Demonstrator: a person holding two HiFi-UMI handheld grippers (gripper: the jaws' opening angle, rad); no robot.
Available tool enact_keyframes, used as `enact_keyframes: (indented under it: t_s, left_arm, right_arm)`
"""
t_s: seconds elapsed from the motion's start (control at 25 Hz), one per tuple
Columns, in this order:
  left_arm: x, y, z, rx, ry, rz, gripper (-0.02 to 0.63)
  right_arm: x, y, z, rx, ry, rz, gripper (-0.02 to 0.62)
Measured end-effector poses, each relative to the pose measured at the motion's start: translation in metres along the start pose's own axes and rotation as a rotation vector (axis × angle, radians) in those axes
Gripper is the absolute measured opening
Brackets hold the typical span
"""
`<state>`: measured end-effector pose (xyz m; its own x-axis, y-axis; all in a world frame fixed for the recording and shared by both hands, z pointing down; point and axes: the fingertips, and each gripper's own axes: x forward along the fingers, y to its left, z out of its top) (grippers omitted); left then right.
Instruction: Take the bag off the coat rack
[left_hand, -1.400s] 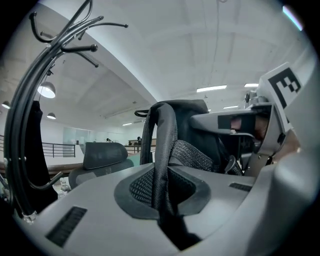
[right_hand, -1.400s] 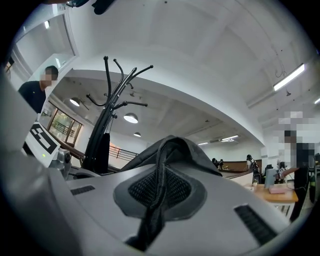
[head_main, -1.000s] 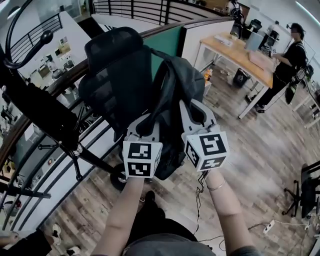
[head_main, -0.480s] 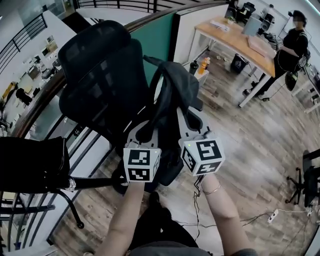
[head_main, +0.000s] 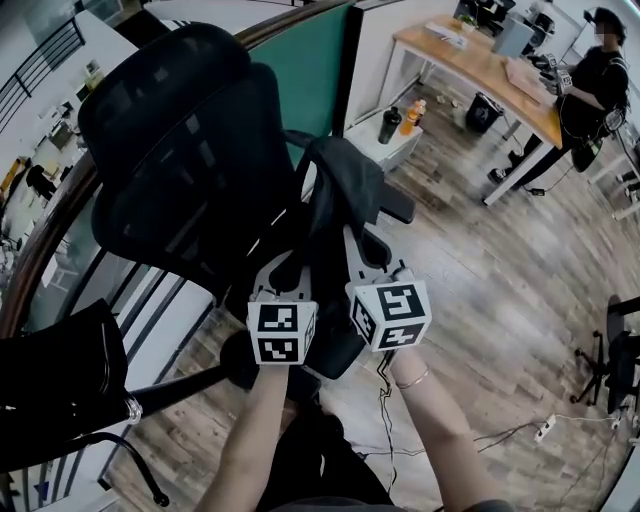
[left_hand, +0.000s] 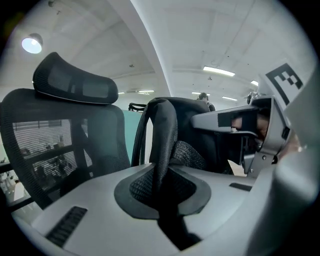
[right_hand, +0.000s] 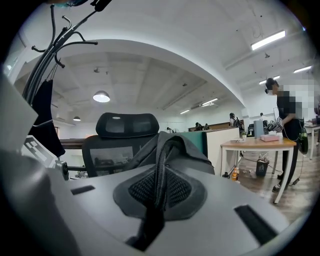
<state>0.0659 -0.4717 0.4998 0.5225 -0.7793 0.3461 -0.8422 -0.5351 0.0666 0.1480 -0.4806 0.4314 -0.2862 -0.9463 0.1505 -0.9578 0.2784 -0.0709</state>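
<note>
My left gripper (head_main: 290, 272) and right gripper (head_main: 366, 252) each pinched on strap of bag (head_main: 345, 180). Bag dead ahead between both, equally near. Coat rack (right_hand: 50, 47) off left, apart.

The bag (head_main: 345, 185) is seen to be made of matt dark cloth with a smooth strap (left_hand: 165, 130), the chair (head_main: 180, 150) of black mesh, the floor (head_main: 500, 300) of grained wood planks with a dull sheen, the desk (head_main: 480, 70) of smooth pale wood, and the left gripper (left_hand: 162, 192) and right gripper (right_hand: 155, 195) of matt grey plastic.
</note>
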Motion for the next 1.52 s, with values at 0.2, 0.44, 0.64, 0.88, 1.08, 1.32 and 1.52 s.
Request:
enact_keyframes:
  t_s: [0.2,0.44,0.64,0.88,1.08,1.32,1.52]
  left_arm:
    - [0.018,0.016,-0.024,-0.016,0.035,0.007,0.052]
    - [0.036,0.035,-0.048,-0.032,0.097,0.027,0.052]
    - [0.049,0.047,-0.065,-0.042,0.127,0.029,0.052]
    - [0.068,0.059,-0.092,-0.074,0.176,0.008,0.052]
    - [0.079,0.075,-0.103,-0.088,0.195,0.022,0.052]
    - [0.089,0.1,-0.108,-0.107,0.224,0.043,0.054]
    - [0.094,0.118,-0.114,-0.129,0.253,0.06,0.058]
  right_arm:
    - [0.023,-0.002,-0.028,0.026,0.036,0.007,0.017]
    - [0.047,-0.004,-0.058,0.063,0.091,0.019,0.017]
    - [0.064,-0.006,-0.079,0.083,0.133,0.016,0.017]
    - [0.08,-0.006,-0.107,0.108,0.185,0.006,0.017]
    - [0.097,-0.003,-0.117,0.111,0.193,0.009,0.017]
    - [0.125,0.004,-0.122,0.096,0.208,0.008,0.018]
    - [0.141,0.01,-0.127,0.089,0.217,0.003,0.02]
